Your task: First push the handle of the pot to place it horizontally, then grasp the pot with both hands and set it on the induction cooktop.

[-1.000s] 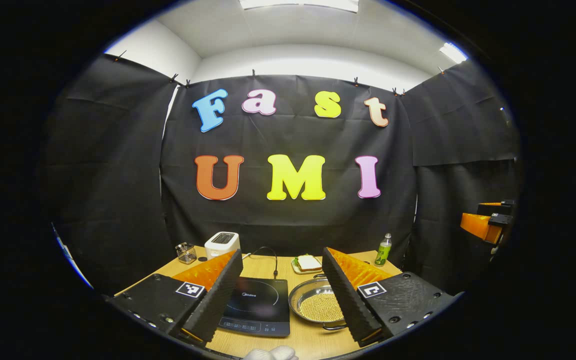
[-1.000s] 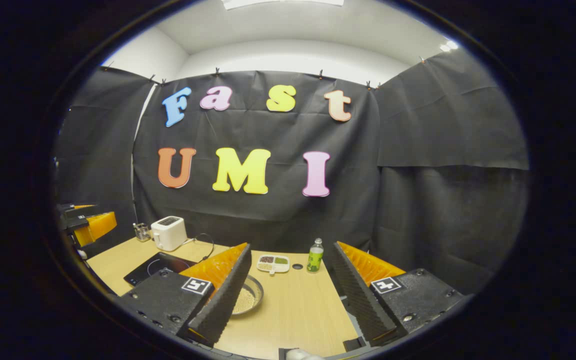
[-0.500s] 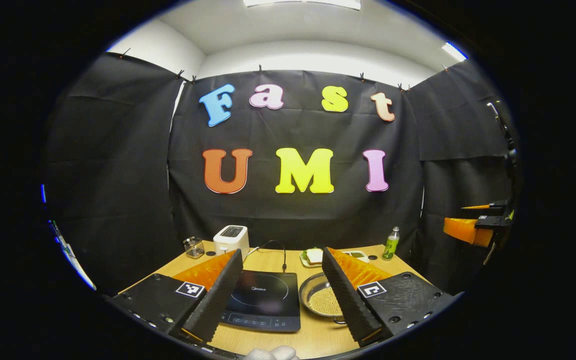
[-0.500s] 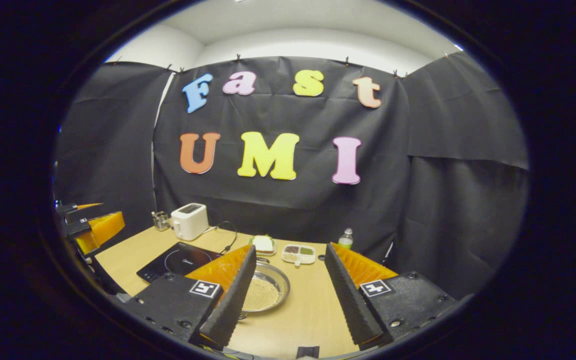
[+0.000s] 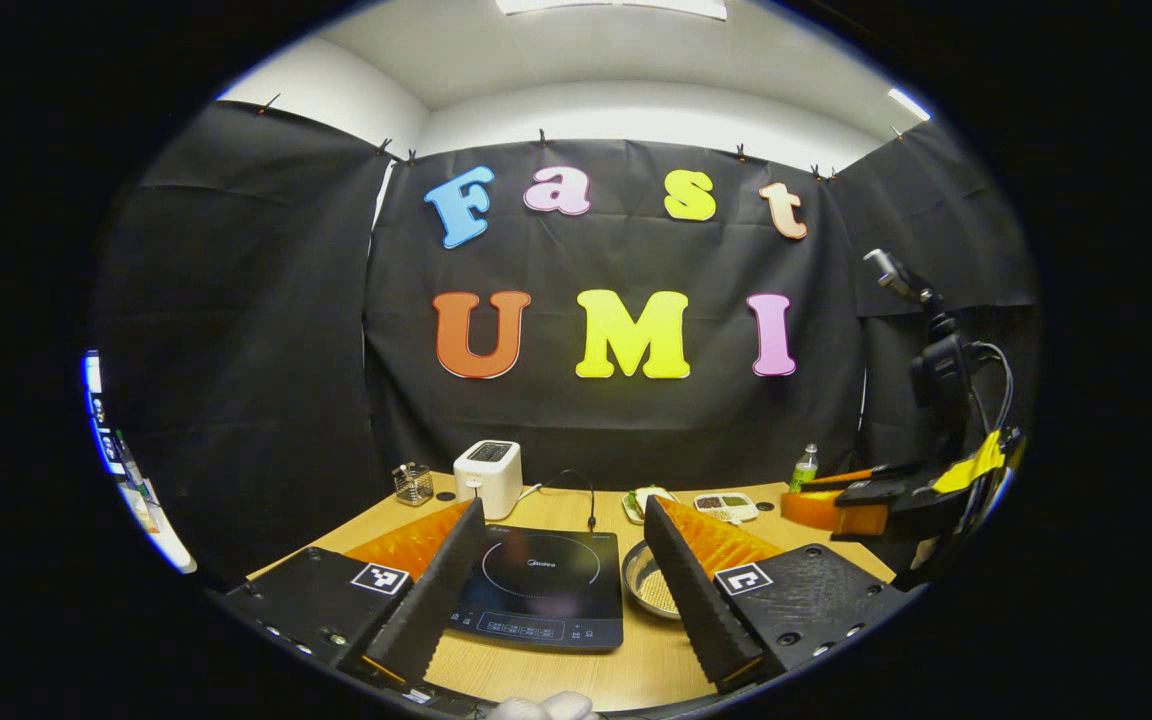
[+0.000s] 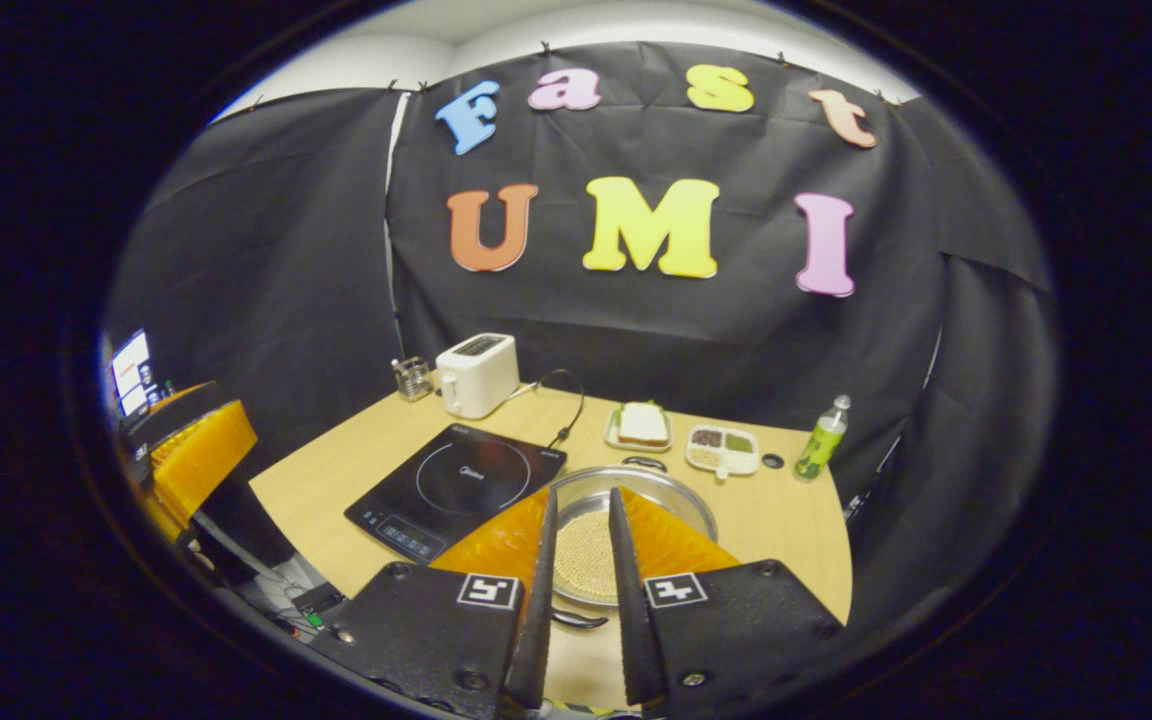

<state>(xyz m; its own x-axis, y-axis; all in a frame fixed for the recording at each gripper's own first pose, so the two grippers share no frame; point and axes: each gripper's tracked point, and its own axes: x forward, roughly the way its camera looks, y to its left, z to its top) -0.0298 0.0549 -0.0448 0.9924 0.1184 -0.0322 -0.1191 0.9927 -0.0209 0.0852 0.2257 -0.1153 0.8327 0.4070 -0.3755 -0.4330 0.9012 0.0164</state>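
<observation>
While the pot (image 6: 586,540) sat on the table (image 6: 356,470) just right of the cooktop (image 6: 456,485), the right gripper (image 6: 581,640) hung above its near rim with its fingers drawn close, a narrow gap between them and nothing in it. Through that gap the right gripper view showed the pot's perforated floor; a dark handle (image 6: 576,619) lay at the near rim, partly behind the fingers, and another handle (image 6: 644,463) lay at the far rim. Whether the fingers touched the near handle could not be told.

In the left gripper view the left gripper (image 5: 556,590) stood wide apart over the near edge of the cooktop (image 5: 541,585), holding nothing. Its right finger (image 5: 686,590) hid most of the pot (image 5: 648,588), leaving a sliver of rim and floor. That view also caught the right gripper (image 5: 836,505) from the side, well right of the cooktop, with a dark mount and cables above it; its finger spacing was hard to read there.

The right gripper view gave the fuller table: a toaster (image 6: 477,374) behind the cooktop, a sandwich plate (image 6: 641,427) and a divided dish (image 6: 723,450) behind the pot, and a bottle (image 6: 824,438) farther right. The left gripper (image 6: 191,450) appeared at that view's left edge, cut off. The left gripper view showed the toaster (image 5: 488,478) and bottle (image 5: 802,468) small, with the dishes partly hidden.
</observation>
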